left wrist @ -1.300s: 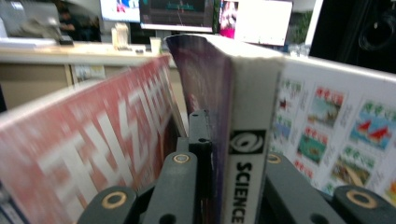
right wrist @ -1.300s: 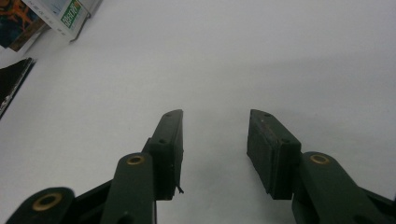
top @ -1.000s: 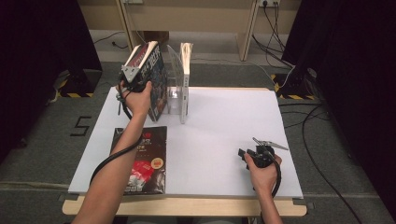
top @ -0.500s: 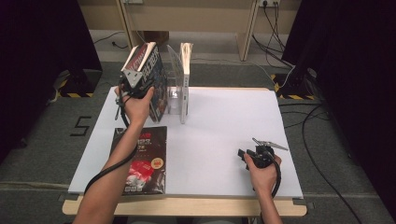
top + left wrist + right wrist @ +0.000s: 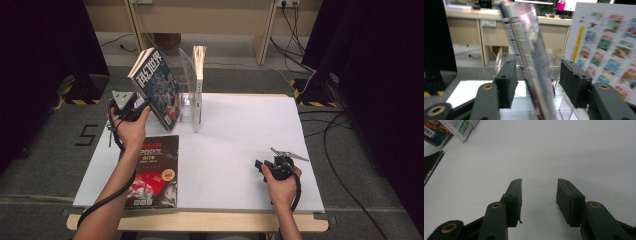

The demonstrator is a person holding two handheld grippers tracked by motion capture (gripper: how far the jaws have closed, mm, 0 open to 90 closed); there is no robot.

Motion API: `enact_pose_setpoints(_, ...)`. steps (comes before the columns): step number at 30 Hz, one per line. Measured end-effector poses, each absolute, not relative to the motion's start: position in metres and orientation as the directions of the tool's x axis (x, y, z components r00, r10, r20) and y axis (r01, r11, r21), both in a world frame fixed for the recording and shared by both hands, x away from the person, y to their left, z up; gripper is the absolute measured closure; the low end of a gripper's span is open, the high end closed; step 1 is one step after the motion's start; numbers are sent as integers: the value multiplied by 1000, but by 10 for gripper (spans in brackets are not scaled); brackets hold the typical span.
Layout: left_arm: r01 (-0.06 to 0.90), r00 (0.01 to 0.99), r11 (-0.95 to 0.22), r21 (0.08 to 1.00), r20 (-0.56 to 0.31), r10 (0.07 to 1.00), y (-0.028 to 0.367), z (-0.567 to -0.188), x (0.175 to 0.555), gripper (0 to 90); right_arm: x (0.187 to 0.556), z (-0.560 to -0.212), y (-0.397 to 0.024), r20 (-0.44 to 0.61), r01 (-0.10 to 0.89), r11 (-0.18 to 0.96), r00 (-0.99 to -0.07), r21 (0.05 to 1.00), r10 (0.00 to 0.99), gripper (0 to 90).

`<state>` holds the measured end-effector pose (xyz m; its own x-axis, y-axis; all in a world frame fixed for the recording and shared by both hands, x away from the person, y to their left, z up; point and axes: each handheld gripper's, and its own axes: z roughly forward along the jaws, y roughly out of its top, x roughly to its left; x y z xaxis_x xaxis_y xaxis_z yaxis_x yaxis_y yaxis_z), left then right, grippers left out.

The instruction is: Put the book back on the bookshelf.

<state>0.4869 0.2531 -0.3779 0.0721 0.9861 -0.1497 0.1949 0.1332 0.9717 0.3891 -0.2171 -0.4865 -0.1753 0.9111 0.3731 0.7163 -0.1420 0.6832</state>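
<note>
In the high view, the table [image 5: 240, 150] filled the middle of the frame. A clear rack [image 5: 187, 95] stood at its upper left, with a thin book [image 5: 199, 80] upright just right of it. A magazine [image 5: 156, 87] leaned tilted against the rack's left side. The left gripper [image 5: 131, 106] sat just left of that magazine; in the left gripper view the magazine [image 5: 529, 57] rose between its parted jaws. A second magazine [image 5: 152, 172] lay flat at lower left. The right gripper [image 5: 276, 166] rested at lower right, well apart.
</note>
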Motion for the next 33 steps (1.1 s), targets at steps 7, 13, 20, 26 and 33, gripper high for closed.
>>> enact_pose_setpoints(7, 246, 80, 234, 941, -260, 962, 267, -388, 510, 395, 390, -489, -218, 374, 718, -143, -174, 681, 911, 562)
enact_pose_setpoints(13, 273, 118, 292, 917, -333, 935, 266, -384, 539, 506, 390, -489, -218, 369, 717, -133, -183, 684, 911, 561)
enact_pose_setpoints(20, 309, 84, 293, 905, -332, 939, 259, -377, 554, 716, 390, -489, -220, 378, 727, -142, -171, 672, 910, 561)
enact_pose_setpoints(26, 310, 117, 250, 917, -298, 947, 248, -365, 558, 757, 390, -488, -220, 376, 720, -141, -177, 679, 909, 561)
enact_pose_setpoints(33, 194, 129, 122, 973, -149, 980, 227, -358, 560, 762, 389, -486, -221, 378, 710, -147, -179, 689, 908, 562)
